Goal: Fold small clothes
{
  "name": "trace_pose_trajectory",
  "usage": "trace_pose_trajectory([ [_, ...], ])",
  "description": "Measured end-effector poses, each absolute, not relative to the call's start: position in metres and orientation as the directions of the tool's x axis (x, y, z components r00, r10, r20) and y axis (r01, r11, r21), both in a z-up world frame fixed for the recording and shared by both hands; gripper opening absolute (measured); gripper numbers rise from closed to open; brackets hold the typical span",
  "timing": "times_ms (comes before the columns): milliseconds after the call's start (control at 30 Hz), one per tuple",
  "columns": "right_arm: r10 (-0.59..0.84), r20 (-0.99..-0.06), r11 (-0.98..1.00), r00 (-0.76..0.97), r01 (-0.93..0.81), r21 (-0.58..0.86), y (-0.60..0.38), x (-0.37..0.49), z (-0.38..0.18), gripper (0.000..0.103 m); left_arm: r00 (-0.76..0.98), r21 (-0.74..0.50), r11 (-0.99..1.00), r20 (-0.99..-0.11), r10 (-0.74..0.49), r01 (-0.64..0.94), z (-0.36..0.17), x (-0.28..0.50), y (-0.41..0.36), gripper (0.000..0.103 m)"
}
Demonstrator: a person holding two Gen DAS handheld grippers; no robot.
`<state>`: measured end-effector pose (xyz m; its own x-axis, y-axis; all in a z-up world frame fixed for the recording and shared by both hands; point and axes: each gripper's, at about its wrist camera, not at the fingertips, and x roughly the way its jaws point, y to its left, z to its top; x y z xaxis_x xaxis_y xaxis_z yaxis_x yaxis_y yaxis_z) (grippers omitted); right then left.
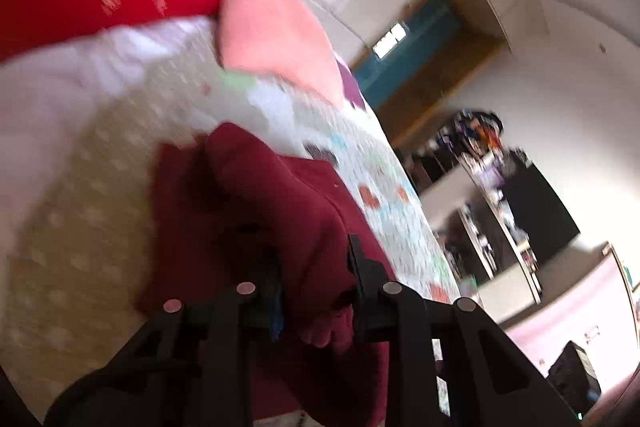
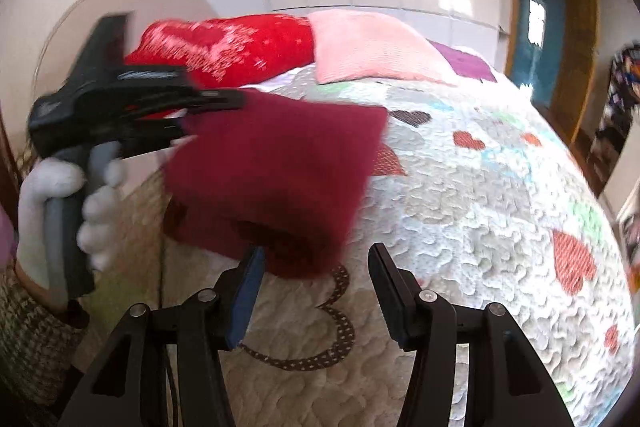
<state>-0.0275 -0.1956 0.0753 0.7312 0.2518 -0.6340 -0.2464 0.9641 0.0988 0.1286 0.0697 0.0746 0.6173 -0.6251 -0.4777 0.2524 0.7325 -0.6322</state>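
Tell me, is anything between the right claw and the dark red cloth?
Nothing visible is. The right claw is open just below the dark red cloth, whose lower edge hangs near its fingers. The left claw holds the cloth above the quilt.

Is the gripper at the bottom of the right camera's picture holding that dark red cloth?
No. The right gripper stands open and empty; the left gripper pinches the dark red cloth.

dark maroon cloth (image 2: pixel 276 163), plain, on a cream quilt (image 2: pixel 460 195) dotted with red, pale blue and green hearts plus one brown polka-dot heart outline (image 2: pixel 340 331), bright red pillow (image 2: pixel 228 47) with white speckles, plain salmon-pink pillow (image 2: pixel 372 47), black grippers, white glove (image 2: pixel 56 195).
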Motion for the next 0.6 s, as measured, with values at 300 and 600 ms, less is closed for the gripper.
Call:
trace_pose_trajectory([
  [300,0.275,-0.632,0.960,0.724,-0.173,0.220,-0.213,0.018,0.091,0.058,0.559,-0.471,0.871,-0.689,-0.461,0.138,0.031,0.152,0.066,0.041],
  [600,0.382,-0.663,0.924,0.644,-0.293,0.247,-0.172,0.076,0.090,0.022,0.639,-0.656,0.748,-0.536,-0.551,0.094,0.049,0.141,0.114,0.041],
])
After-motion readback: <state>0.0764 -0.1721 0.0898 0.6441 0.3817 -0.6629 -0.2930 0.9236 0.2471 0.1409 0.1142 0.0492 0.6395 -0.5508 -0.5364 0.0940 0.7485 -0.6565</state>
